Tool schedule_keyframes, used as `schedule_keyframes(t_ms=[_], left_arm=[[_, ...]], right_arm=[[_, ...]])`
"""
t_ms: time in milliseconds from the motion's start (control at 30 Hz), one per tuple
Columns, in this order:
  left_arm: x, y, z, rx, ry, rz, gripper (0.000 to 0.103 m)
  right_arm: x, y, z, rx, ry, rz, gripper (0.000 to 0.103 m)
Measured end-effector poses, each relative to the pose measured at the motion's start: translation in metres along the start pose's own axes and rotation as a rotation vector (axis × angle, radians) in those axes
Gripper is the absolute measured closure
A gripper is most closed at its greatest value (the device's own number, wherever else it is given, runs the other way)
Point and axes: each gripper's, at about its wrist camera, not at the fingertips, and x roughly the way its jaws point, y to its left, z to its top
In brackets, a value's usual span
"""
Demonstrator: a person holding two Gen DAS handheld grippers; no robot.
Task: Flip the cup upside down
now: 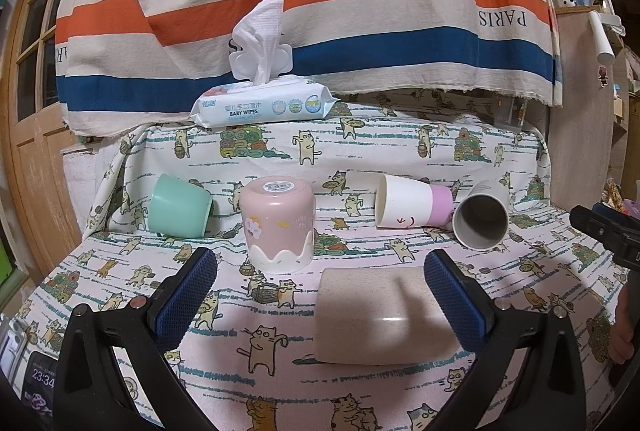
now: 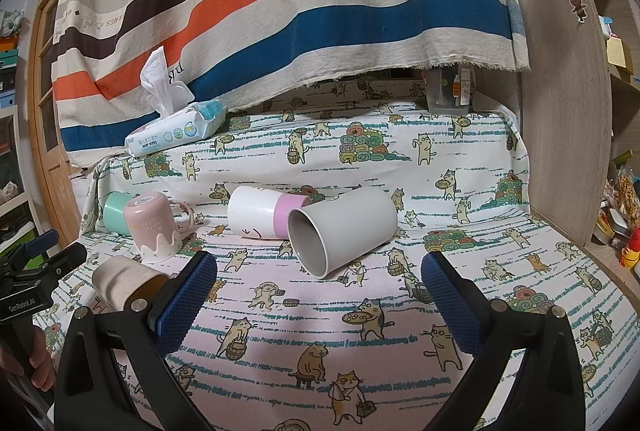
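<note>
Beige speckled cup [image 1: 380, 319] is lying on its side on the cat-print cloth [image 1: 280, 383], sitting between the fingers of the left gripper [image 1: 320, 295] at about 5 o'clock in the left wrist view; its right flank is lying just beside the right blue pad, whether touching I cannot tell, and the left pad is standing well apart from it. Left gripper's jaws are spread wide, clamping nothing. In the right wrist view the same cup [image 2: 124, 281] is showing at 9 o'clock, partly hidden behind the right gripper's own left finger. Right gripper [image 2: 320, 291] is also holding its jaws wide apart over bare cloth, gripping nothing. Just ahead of it, at 12 o'clock, a grey cup [image 2: 340, 231] is lying on its side, mouth facing the camera. Touching it behind, a white cup with a lilac band [image 2: 260, 217] is lying on its side too. Farther toward 10 o'clock a pink mug [image 2: 154, 227] is standing upside down, with a mint green cup [image 2: 114, 211] tipped over behind it. Up on the raised ledge at 11 o'clock, a pack of baby wipes [image 2: 176, 133] is sitting with one sheet sticking up. A striped cloth [image 2: 300, 11] is hanging behind everything.
</note>
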Motion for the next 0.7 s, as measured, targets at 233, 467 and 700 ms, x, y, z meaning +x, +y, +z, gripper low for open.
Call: schedule_keyframes(t_ms=[233,467,700], left_arm=[[0.0,0.002,0.0,-0.001,0.002,-0.006,0.0],[0.005,0.007,-0.004,0.041,0.068,-0.065,0.0],[0.017,0.013,0.002,0.093,0.145,-0.02,0.0]], right_arm=[[0.001,0.003,0.0,0.0,0.001,0.002,0.0],[0.007,0.005,-0.001,-0.011,0.043,0.038,0.0],[0.004,0.012,-0.005,0.018,0.073,0.038,0.0]])
